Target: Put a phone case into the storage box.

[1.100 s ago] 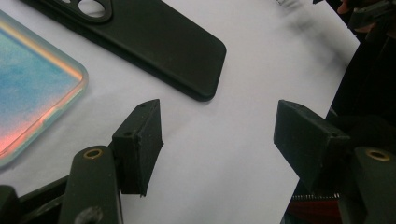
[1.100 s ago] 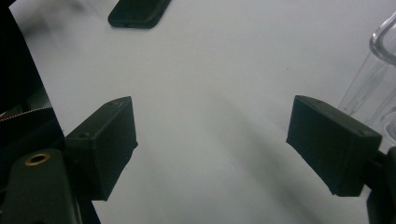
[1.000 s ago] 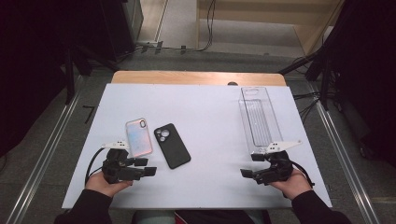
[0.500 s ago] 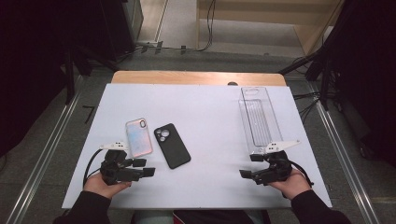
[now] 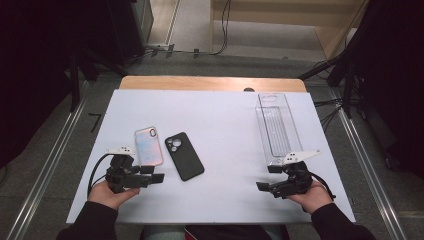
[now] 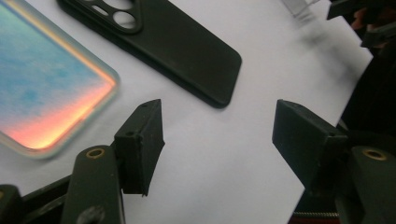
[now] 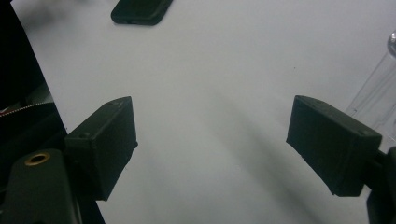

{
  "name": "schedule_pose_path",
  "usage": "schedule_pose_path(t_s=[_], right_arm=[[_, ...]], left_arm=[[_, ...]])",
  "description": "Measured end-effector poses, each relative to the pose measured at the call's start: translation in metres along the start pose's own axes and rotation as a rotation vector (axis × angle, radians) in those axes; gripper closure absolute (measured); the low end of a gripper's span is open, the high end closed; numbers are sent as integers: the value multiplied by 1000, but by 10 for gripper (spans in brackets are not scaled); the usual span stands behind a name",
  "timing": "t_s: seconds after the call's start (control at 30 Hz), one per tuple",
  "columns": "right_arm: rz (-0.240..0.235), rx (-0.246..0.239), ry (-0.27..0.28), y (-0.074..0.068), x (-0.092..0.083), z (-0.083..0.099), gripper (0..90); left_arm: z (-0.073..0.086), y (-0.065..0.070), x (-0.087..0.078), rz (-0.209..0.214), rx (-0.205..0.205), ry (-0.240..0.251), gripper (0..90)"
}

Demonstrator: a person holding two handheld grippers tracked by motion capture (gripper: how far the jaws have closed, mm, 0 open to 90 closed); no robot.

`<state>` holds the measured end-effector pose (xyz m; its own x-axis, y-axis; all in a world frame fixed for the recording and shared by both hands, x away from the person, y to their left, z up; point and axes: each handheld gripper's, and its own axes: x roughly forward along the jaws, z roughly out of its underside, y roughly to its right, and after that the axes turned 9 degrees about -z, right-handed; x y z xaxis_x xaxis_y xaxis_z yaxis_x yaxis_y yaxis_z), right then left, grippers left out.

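- White desk [image 5: 225,120] under dim light, dark floor and cables beyond the far edge.
- Nearest the left gripper [image 5: 150,177]: shimmery phone case [image 5: 148,146] flat near the front-left corner, black phone case [image 5: 184,155] just beside it toward the middle, not touching.
- Probably light, thin and a little flexible; smooth faces likely to slip, so best pinched across a long edge, or slid toward the front edge first to get a jaw under.
- Left gripper low over the desk just in front of the shimmery case, jaws apart and empty.
- Right gripper [image 5: 266,176] near the front-right corner, jaws wide, nothing between.
- Clear plastic tray [image 5: 276,127] along the right edge, well apart from both cases.
- Left gripper view: shimmery case's raised clear rim [image 6: 111,77] and the black case's rounded corner [image 6: 229,93], too small to make out from above.
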<state>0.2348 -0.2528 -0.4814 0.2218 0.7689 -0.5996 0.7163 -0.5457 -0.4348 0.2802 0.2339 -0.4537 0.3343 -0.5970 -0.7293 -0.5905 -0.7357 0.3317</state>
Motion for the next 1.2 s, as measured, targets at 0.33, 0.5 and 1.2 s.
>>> schedule_pose_path(t_s=[0.33,0.5,1.2], right_arm=[[6,3,-8,0,0,1,141],[9,5,-4,0,-2,2,141],[22,6,-1,-2,-7,8,141]], left_arm=[[-14,-16,3,-43,-48,-2,425],[-17,-28,5,-70,-69,-8,677],[-13,-56,24,-139,-126,-94,900]])
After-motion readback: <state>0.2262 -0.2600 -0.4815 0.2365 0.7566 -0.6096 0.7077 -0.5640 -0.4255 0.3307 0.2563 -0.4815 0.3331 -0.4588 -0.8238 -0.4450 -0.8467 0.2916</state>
